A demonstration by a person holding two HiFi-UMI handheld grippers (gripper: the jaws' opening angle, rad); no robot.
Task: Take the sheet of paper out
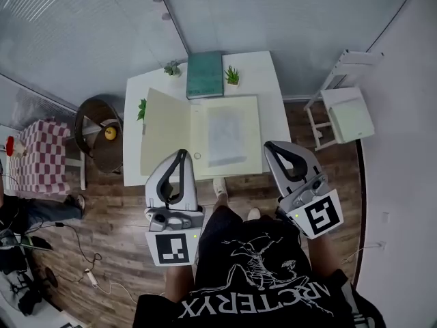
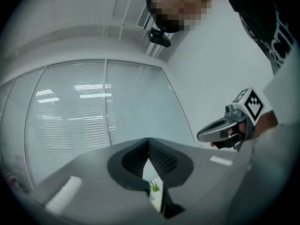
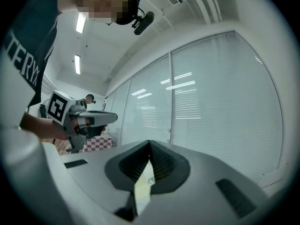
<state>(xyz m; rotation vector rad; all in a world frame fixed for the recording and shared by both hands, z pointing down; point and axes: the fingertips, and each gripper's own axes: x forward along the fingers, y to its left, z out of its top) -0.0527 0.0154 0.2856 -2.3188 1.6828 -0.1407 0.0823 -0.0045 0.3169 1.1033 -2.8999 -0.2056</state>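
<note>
Fingers (image 2: 161, 159) were pressed together, empty, on left gripper (image 1: 181, 154) and right gripper (image 1: 272, 146). Sheet of paper (image 1: 227, 135) lay in the open folder (image 1: 164, 139) on the desk (image 1: 270, 70). Best play was opening up and pinching its edge alone.

Your head view is evenly and softly lit, with no hard shadows. The white table (image 1: 270, 70) at top centre is bright but not washed out, and straight lines bow toward the frame edges. In both gripper views a dark round vignette eats the corners. Strip lights glare off the blinds (image 2: 70, 107) at left centre of your left gripper view. In your right gripper view, ceiling lights (image 3: 80, 22) shine at upper left, and the right gripper (image 3: 149, 144) along the bottom looks soft.
</note>
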